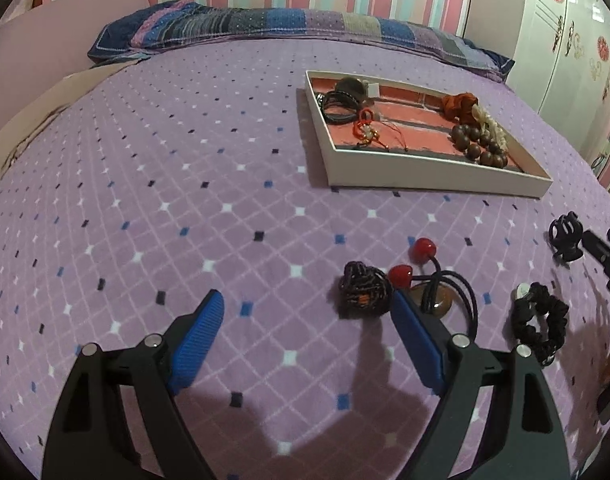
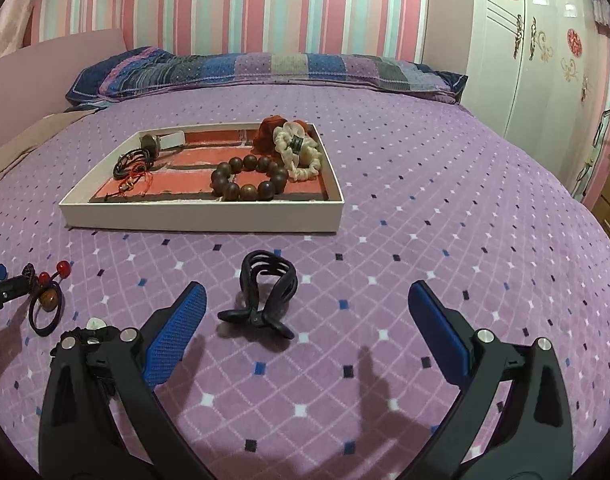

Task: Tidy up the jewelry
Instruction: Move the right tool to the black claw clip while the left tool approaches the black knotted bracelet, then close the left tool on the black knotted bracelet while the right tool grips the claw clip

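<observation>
Jewelry and hair things lie loose on the purple bedspread [image 1: 185,208], in front of a white tray [image 2: 201,218] that already holds wooden beads [image 2: 247,182] and other pieces. For the right gripper [image 2: 307,296] the thing that matters is the black claw clip [image 2: 265,298]. It sits just ahead of the jaws and a bit toward the left finger [image 2: 177,332], not in the middle of the gap. The clip's teeth point away toward the tray and its two handles point back toward the gripper, so its long way runs front to back. The right jaws are wide apart and hold nothing. The left gripper [image 1: 307,306] is also spread wide and empty. A dark knotted bracelet [image 1: 363,288] lies just past its tips, close to its right finger [image 1: 417,344]. A hair tie with red beads [image 1: 425,268] and a black scrunchie [image 1: 539,322] lie farther to that side. My guess is each hand takes the thing nearest to it: the right hand the clip, the left hand the bracelet. The right gripper should slide a little left first, so the clip sits between the fingers.
</observation>
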Motion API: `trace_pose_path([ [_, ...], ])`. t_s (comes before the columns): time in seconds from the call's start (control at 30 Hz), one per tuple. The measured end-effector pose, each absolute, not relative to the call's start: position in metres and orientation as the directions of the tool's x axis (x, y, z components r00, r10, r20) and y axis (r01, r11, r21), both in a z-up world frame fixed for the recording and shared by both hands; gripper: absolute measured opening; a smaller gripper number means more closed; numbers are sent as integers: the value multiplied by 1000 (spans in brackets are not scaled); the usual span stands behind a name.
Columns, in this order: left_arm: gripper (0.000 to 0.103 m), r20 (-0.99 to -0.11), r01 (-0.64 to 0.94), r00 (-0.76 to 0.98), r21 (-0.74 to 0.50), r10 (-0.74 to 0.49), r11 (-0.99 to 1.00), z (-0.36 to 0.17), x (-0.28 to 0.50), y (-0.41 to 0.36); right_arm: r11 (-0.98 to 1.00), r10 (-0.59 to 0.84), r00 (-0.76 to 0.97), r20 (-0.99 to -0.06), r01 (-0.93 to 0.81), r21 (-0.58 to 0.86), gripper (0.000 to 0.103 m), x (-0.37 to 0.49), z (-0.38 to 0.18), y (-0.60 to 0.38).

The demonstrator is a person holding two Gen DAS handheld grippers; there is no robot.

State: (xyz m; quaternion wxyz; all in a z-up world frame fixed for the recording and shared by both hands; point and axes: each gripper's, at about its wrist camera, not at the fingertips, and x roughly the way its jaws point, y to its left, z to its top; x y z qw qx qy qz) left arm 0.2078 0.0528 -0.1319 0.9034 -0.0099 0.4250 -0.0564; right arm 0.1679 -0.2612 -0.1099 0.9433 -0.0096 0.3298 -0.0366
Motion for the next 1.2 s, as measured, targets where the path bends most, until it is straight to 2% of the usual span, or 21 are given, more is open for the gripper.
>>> trace_pose_path([
  [0.3, 83, -775, 121, 613, -98, -152, 988, -136, 214, 45, 998, -64, 772, -632, 60, -28, 98, 175, -116, -259],
  [0.4, 82, -773, 121, 615, -101, -154, 988, -139, 214, 46, 998, -59, 770, -636, 53, -27, 94, 179, -117, -257],
  [0.47, 73, -772, 117, 616, -105, -155, 988, -138, 214, 48, 998, -55, 767, -639, 49, -27, 92, 180, -118, -256],
  [0.57, 66, -773, 127, 611, -117, -170, 985, -137, 215, 49, 999, -39, 764, -644, 42, -11, 89, 181, -120, -255],
  [0.6, 57, -772, 134, 610, -120, -178, 984, -137, 214, 48, 999, -34, 763, -646, 40, -6, 87, 182, -121, -255],
  [0.7, 40, -771, 159, 607, -123, -195, 980, -136, 213, 43, 999, -29, 759, -651, 32, -8, 83, 182, -122, -252],
  [0.8, 31, -770, 172, 605, -120, -201, 978, -136, 211, 38, 1000, -25, 756, -654, 30, -3, 80, 182, -123, -251],
  [1.2, 28, -774, 161, 610, -87, -168, 983, -136, 212, 30, 1000, -5, 743, -669, 24, 19, 66, 185, -127, -252],
])
